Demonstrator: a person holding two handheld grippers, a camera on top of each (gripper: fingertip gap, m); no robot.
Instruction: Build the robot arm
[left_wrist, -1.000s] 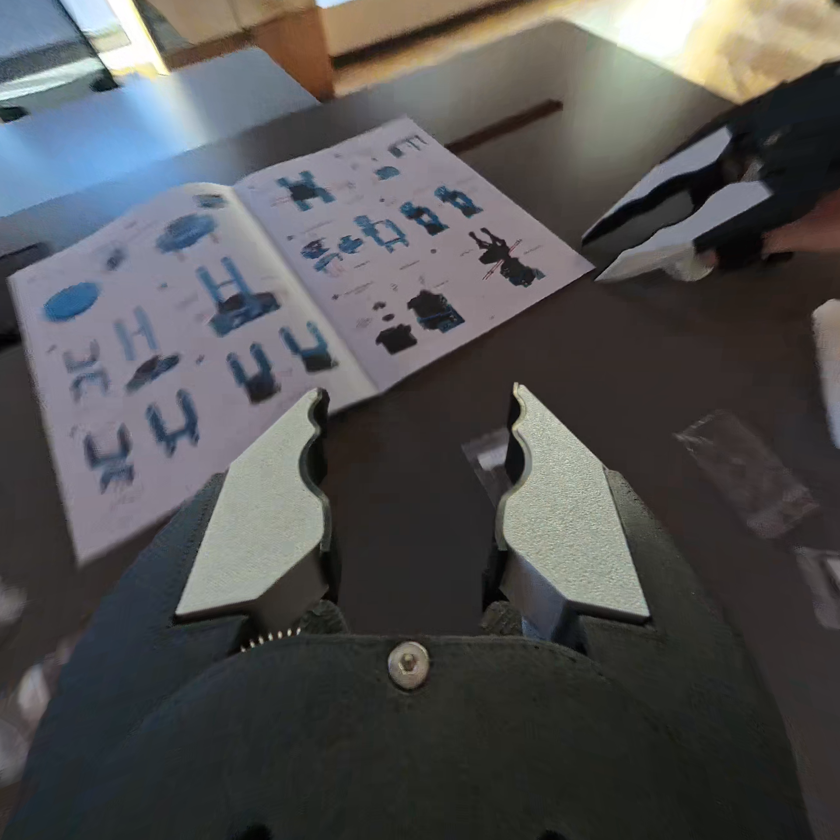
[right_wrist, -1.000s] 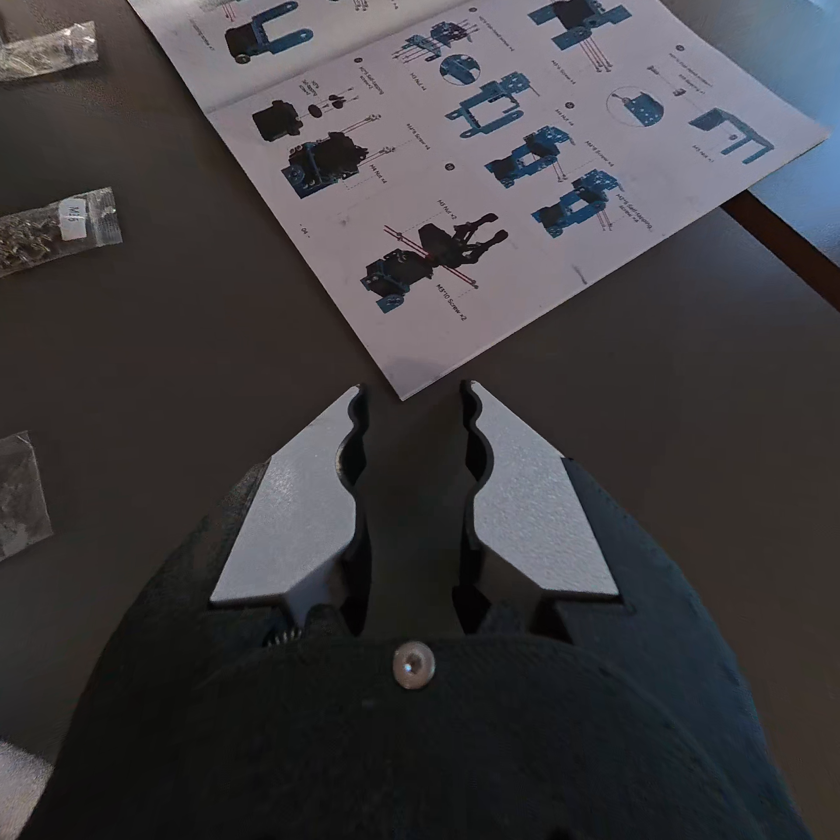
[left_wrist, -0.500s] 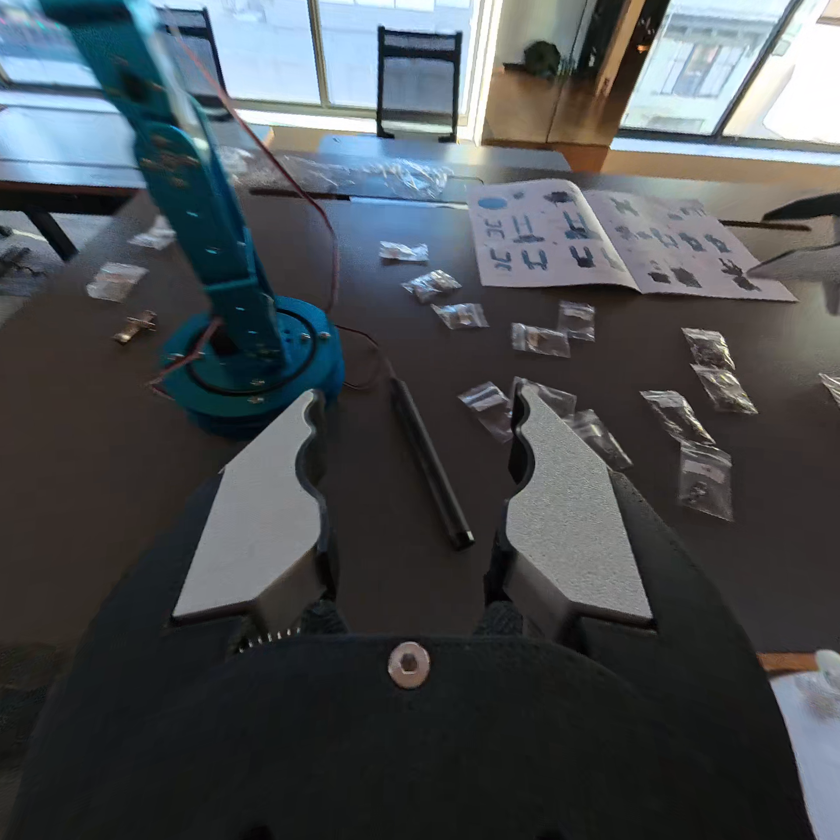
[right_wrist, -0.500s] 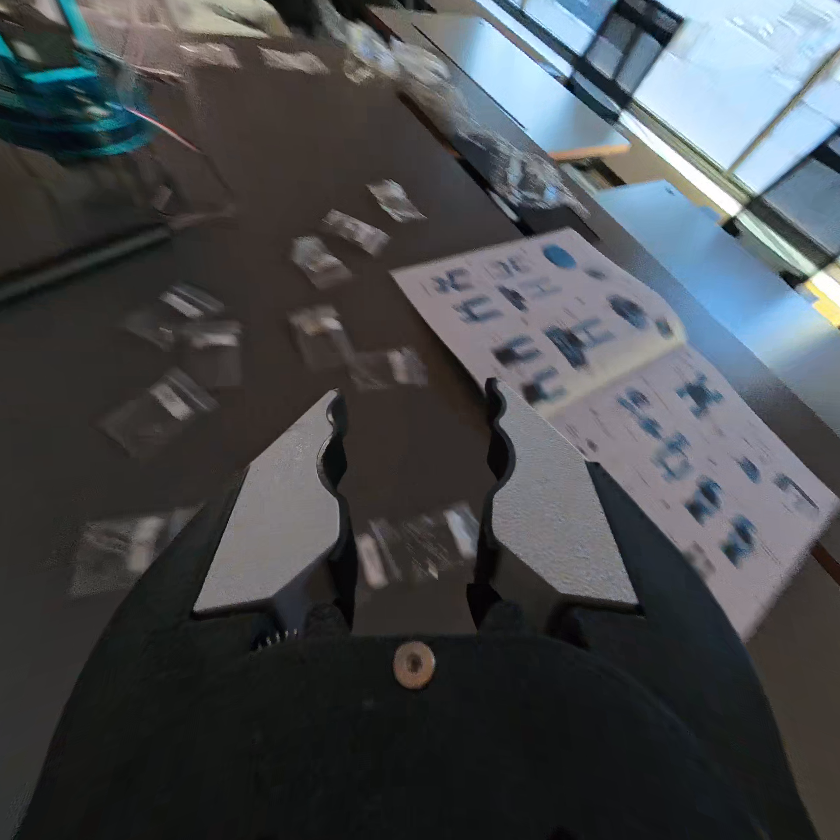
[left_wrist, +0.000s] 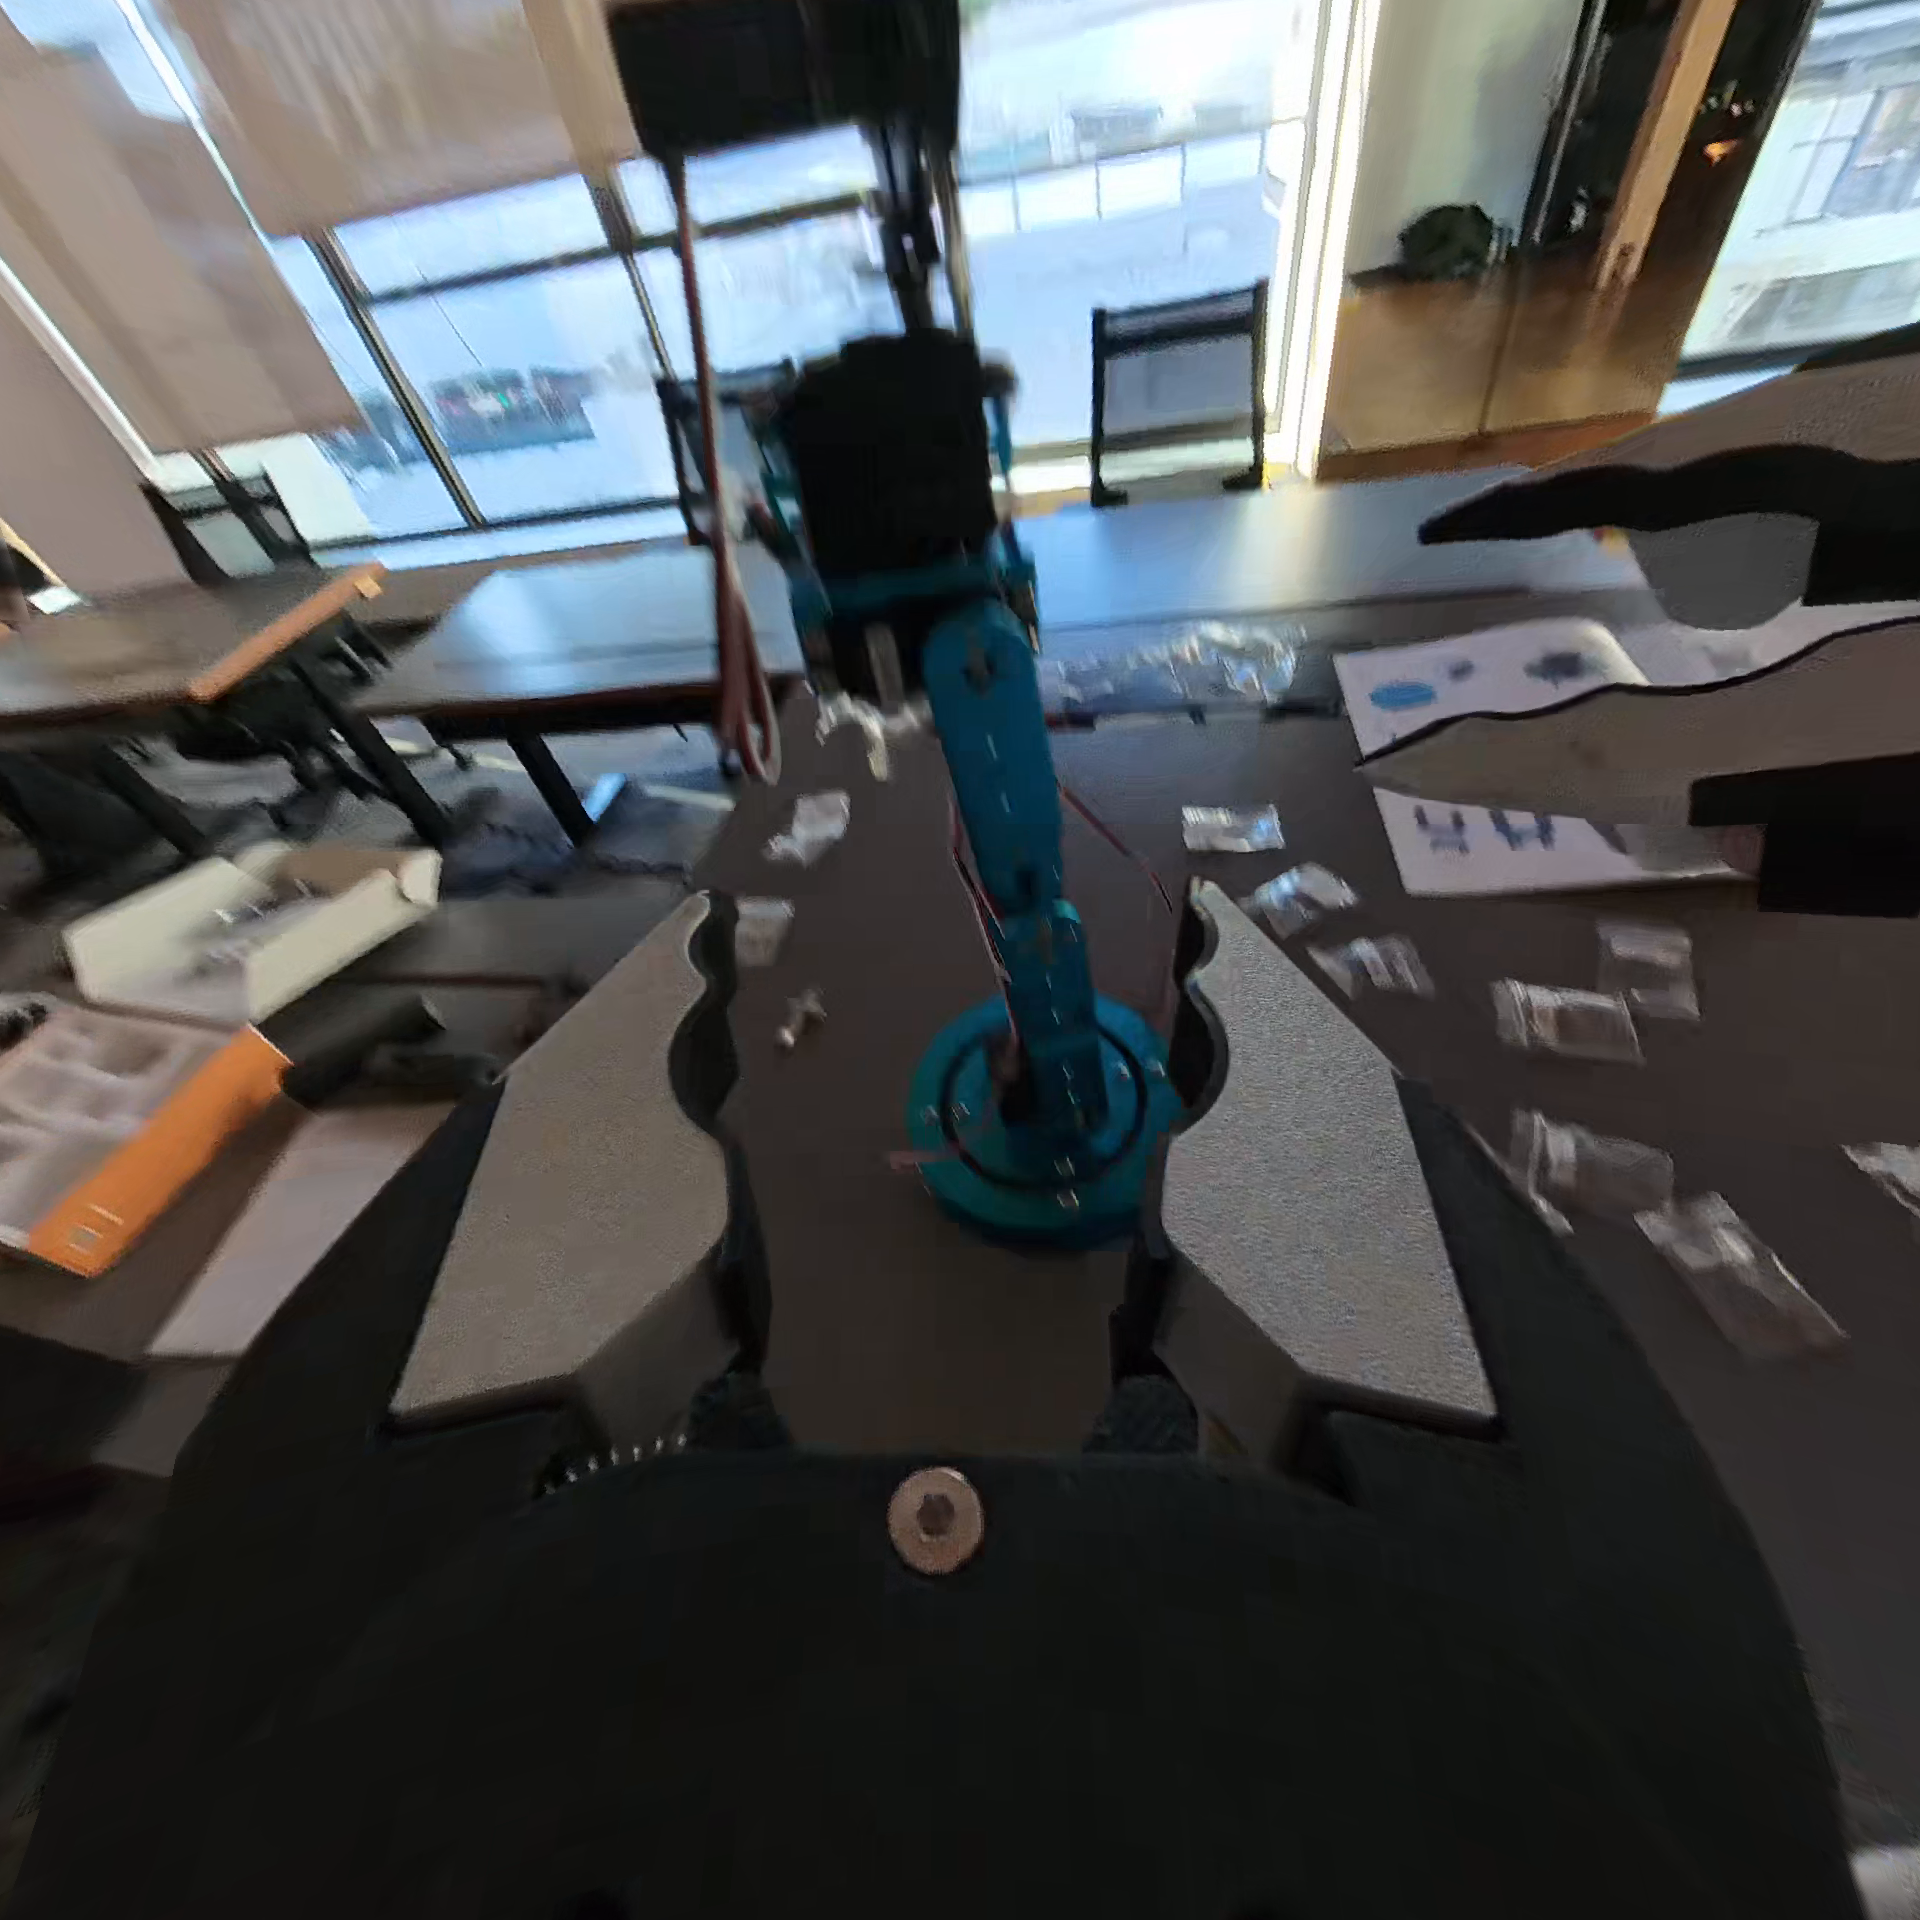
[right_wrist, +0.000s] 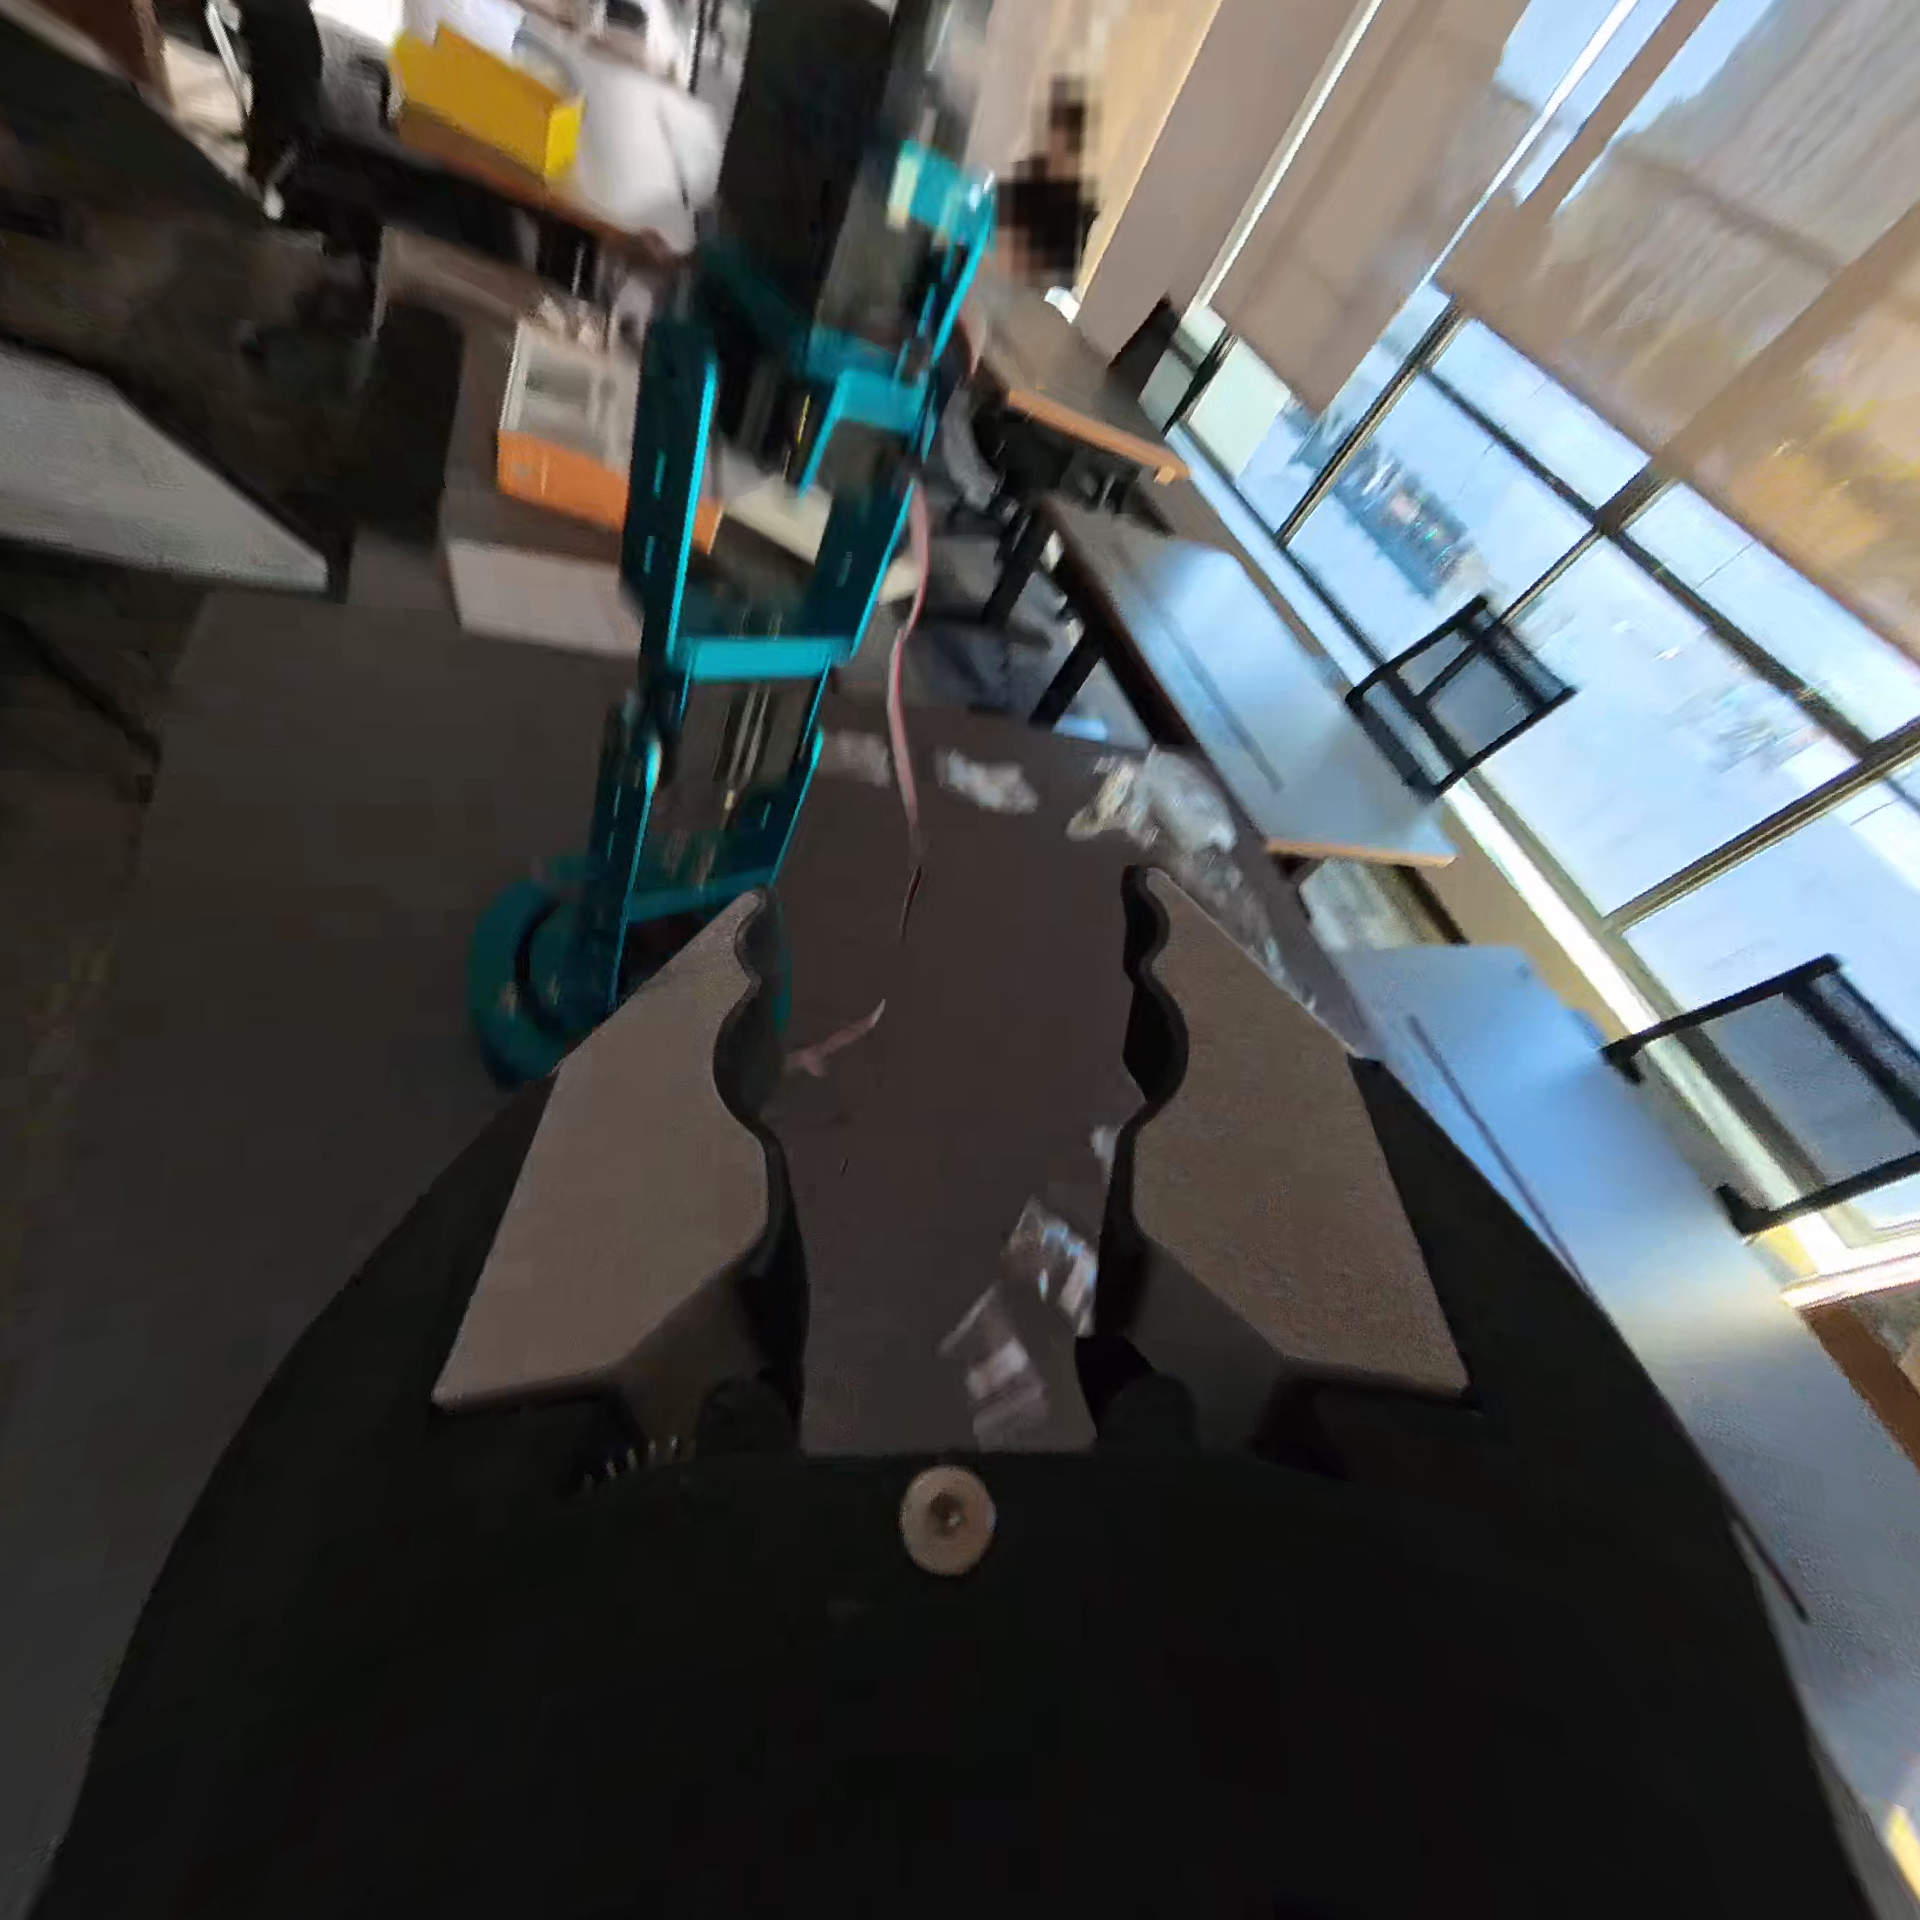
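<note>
Left gripper: jaws spread wide, holding nothing, raised above a dark surface. Between its fingers, farther off, stands a blue robot arm kit on a round blue base, its linked column leaning up toward a black block at the top, with red wires trailing alongside. Small clear bags of hardware lie scattered to the right of the base; a loose metal fitting sits just left of it. An open instruction booklet lies at the far right, partly covered by the right gripper, whose jaws are likewise parted and empty.

Right gripper (view badly blurred): the blue kit stands ahead and to the left.

Room: large windows with blinds, further tables, black chairs. At left, a white box and an orange-edged booklet.
</note>
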